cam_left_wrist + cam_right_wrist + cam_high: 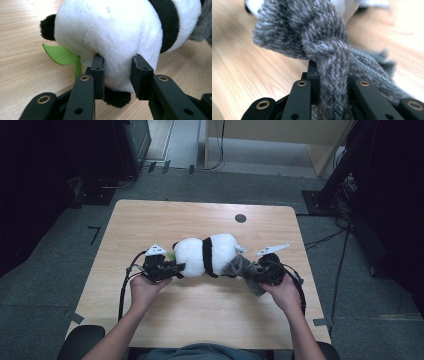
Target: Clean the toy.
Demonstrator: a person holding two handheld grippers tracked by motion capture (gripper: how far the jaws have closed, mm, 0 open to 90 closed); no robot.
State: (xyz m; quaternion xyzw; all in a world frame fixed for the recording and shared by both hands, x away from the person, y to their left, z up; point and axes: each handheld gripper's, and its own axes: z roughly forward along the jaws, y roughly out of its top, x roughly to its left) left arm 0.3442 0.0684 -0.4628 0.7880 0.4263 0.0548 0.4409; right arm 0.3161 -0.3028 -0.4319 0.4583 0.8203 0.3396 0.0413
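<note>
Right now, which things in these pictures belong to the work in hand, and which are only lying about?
Part of the work:
- plush panda, pinched by the left gripper
- grey knitted scarf, clamped in the right gripper, its other end at the panda

Only lying about:
- black round cap in the wooden table
- tape marks on the floor

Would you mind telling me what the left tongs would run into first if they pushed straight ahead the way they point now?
The left tongs already pinch the white fur of the plush panda, so going on would only press deeper into its body; the grey knitted scarf probably lies beyond.
</note>
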